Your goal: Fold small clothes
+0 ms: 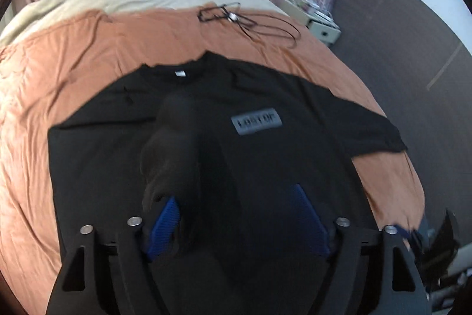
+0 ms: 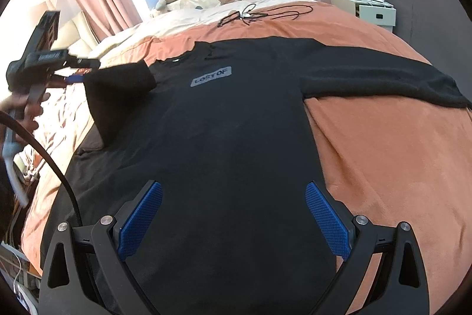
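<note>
Left tool (image 2: 75, 78) lifts the black T-shirt's (image 2: 224, 138) sleeve (image 2: 121, 84), though its grip is unclear, while right tool (image 2: 233, 214) hovers wide open.

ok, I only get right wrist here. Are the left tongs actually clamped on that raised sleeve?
Observer: No. The left wrist view shows the left tongs open, with the sleeve draped against one pad only.
Operator: Where does the sleeve hang?
Observer: In front of the shirt chest, beside the grey logo patch. It is too blurred to tell whether it touches.
</note>
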Demonstrator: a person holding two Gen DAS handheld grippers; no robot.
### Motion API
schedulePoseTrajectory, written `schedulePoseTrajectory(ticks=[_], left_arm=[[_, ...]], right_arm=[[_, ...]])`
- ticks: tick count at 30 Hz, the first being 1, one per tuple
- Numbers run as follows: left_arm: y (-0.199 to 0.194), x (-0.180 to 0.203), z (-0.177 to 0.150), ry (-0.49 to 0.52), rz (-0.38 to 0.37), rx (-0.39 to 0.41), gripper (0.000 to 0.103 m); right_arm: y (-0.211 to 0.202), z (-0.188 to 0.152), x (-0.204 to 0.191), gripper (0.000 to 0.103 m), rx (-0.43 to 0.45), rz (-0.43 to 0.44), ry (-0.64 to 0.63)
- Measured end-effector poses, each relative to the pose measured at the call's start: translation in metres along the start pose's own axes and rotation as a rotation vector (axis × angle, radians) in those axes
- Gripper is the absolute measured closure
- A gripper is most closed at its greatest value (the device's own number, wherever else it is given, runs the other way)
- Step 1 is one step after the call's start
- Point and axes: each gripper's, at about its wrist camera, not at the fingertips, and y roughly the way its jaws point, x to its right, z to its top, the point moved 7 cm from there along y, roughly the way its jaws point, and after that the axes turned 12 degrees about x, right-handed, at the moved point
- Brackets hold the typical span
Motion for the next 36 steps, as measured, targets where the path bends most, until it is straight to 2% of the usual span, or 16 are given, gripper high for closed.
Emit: schedulePoseTrajectory(ticks=[2,6,10,20,28,36], left_arm=[[-0.011,0.005,-0.014,0.012,-0.024,-0.013,0.016],[-0.037,0.001,-0.022,0.017,-0.054,-0.001,0.015],[-0.063,-0.021,-0.020,0.039,0.003,0.053,0.015],[-0.098,-0.098,-0.028,-0.015,0.147,0.148,0.015],[-0.099,-0.167,-0.046,-0.111,0.218,0.161,0.017],[-0.080,-0.219,-0.072,-0.197,0.249,0.140,0.024]], right_arm=[[0.000,0.002,-0.007,0.005,0.001,0.007,-0.009],[-0.001,0.006,-0.015,0.005,0.006,0.014,-0.032],[0.000,0.010,-0.033,0.005,0.011,0.019,-0.081],[0.032,0.024,-0.091,0.005,-0.001,0.058,-0.228],[0.085,0.028,-0.142,0.020,-0.046,0.092,-0.318],[0.152,0.023,-0.183,0.022,-0.121,0.103,-0.343]])
